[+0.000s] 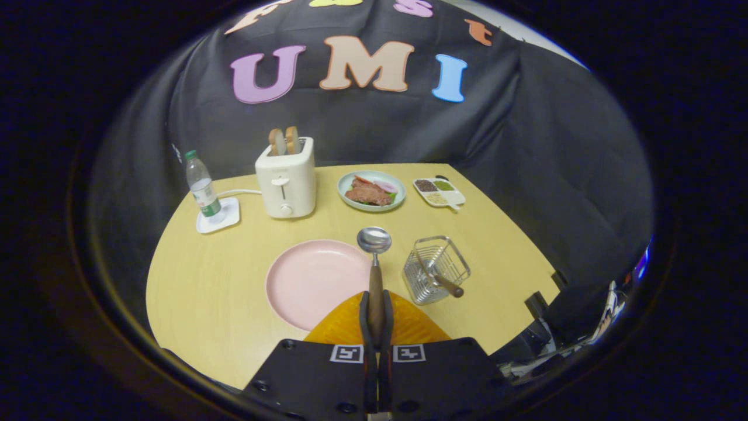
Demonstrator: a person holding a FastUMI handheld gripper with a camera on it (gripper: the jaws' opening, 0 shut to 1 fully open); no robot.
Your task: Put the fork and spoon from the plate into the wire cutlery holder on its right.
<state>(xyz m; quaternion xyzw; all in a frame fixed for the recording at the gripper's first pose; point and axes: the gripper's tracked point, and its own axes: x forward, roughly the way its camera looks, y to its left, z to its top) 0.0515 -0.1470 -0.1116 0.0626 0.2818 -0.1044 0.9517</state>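
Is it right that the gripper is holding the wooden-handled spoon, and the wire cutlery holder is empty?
Not quite. The gripper is shut on the wooden-handled metal spoon, but the wire cutlery holder isn't empty: the gripper view shows a wooden-handled utensil leaning inside it.

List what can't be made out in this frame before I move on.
- Spoon: the handle's rear, clamped between the tongs, is covered by them in the gripper view.
- Utensil in the wire cutlery holder: its head is blurred behind the wires; fork or not, unclear.
- Pink plate: near rim hidden by the tongs.
- Seasoning tray: contents too small.
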